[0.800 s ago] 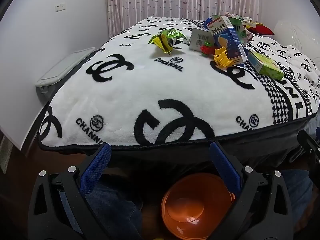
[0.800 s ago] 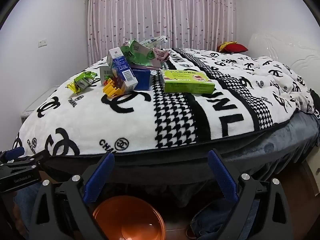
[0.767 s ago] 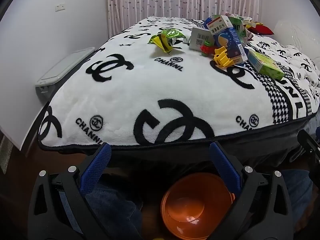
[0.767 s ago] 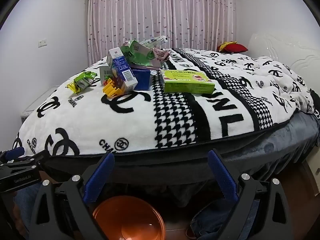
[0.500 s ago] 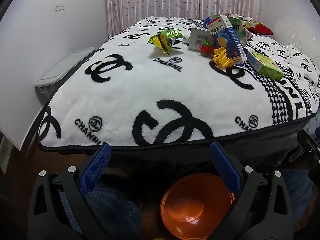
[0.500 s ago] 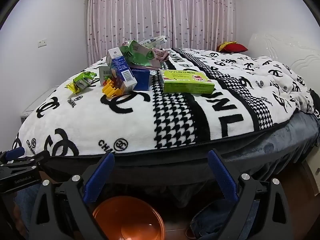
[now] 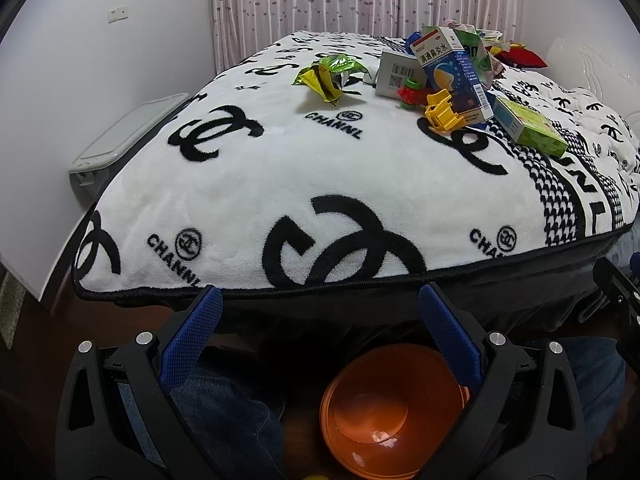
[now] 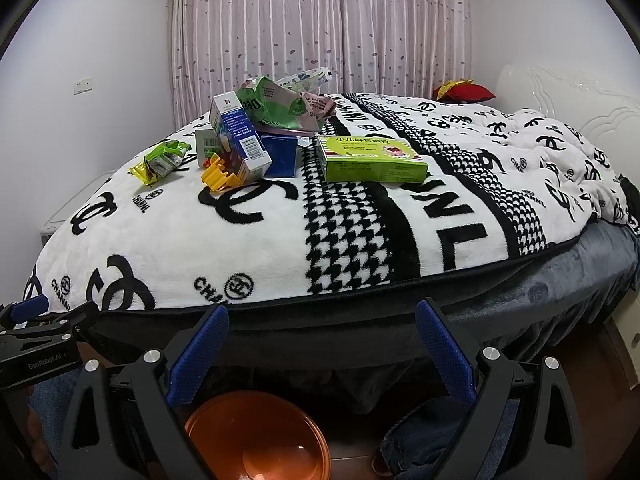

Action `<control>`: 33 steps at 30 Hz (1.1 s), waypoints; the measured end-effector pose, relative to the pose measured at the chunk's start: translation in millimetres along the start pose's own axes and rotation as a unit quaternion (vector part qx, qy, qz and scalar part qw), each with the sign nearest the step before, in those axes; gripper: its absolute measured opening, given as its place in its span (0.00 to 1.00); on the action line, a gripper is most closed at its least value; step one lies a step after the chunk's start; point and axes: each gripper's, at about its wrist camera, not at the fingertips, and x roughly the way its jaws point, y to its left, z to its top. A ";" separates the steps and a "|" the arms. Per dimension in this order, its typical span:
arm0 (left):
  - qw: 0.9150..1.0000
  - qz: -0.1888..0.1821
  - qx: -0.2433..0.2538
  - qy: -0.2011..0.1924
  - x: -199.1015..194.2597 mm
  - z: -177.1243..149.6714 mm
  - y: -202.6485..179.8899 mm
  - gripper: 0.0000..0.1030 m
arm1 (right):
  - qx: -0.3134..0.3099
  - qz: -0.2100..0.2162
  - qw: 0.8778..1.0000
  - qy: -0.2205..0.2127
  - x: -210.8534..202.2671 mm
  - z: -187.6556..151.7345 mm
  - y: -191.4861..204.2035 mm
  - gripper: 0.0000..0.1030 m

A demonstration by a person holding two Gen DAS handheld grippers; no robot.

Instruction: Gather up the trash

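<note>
Trash lies in a pile on the black-and-white bed blanket: a crumpled green-yellow wrapper, a grey box, a blue medicine box, a yellow clip, a red-green cap and a green flat box. In the right wrist view I see the wrapper, blue box, yellow clip, green box and crumpled bags. An orange bowl sits on the floor below. My left gripper and right gripper are open and empty, before the bed edge.
A grey plastic bin lid stands left of the bed by the white wall. A red pillow lies at the far head end. Curtains hang behind. The person's jeans are under the grippers.
Both views have shifted very slightly toward the bed. Nothing on the bed has moved and both grippers stay open.
</note>
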 end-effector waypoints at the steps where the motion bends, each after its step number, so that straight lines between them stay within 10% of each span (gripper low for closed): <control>1: 1.000 0.000 0.001 0.001 0.0 -0.1 -0.3 0.93 | 0.000 0.000 1.000 0.000 0.1 0.0 0.2 0.90; 33: 1.000 -0.018 -0.016 0.000 3.6 -1.4 4.0 0.93 | 0.000 -0.004 1.000 0.009 5.8 -1.1 -0.1 0.92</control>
